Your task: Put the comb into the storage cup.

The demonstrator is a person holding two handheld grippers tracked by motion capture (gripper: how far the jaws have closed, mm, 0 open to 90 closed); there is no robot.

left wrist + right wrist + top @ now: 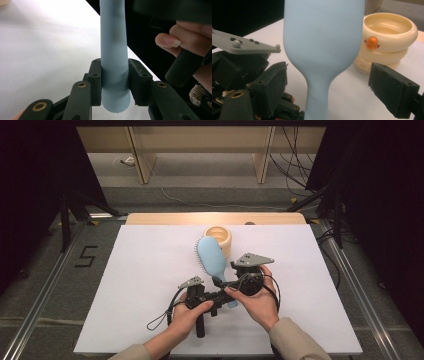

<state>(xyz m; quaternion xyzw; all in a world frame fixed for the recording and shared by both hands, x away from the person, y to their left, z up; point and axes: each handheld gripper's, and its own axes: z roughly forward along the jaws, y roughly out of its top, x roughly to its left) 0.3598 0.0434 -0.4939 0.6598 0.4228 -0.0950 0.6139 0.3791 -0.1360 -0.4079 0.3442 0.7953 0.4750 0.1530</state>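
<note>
White table (140,285): left tool (115,82) clenches the blue hairbrush (212,257) handle; right tool (328,92) stands released around its neck, beside a cream container (387,40).

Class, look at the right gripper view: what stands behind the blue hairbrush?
Behind the blue hairbrush stands a cream ringed container on the white table, with an orange button on its side. The brush head covers the container's left part, so that part cannot be seen.

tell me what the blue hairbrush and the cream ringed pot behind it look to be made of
The blue hairbrush looks like matte moulded plastic: one even colour, smooth skin, soft dull sheen. The cream ringed pot seems to be glossier plastic or silicone: rounded stacked rings with light glints; which of the two I cannot tell.
</note>
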